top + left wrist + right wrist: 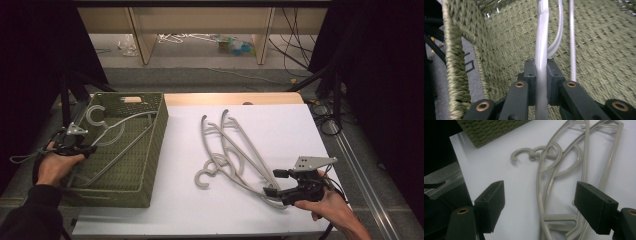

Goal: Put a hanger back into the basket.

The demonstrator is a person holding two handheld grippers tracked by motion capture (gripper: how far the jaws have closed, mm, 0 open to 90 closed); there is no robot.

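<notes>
Letting go early, left gripper (541, 75), jaws clamped on grey plastic hanger (541, 50), could snag woven green basket (150, 150); right gripper (541, 202) jaws wide.

High view overlooks table (235, 210); both tongs views sit close, sharing hangers (564, 182).

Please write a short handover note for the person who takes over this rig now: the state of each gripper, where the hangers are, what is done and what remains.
Left gripper: shut on a grey plastic hanger, holding it inside the green woven basket at the table's left.
Right gripper: open, poised over the lower ends of the hangers on the table, gripping nothing.
Things: one hanger is in the basket, not yet let go. A small pile of overlapping hangers, at least two, lies on the white tabletop.
Done: one hanger brought into the basket.
Left: release it, then probably move the pile from the table into the basket.
</notes>
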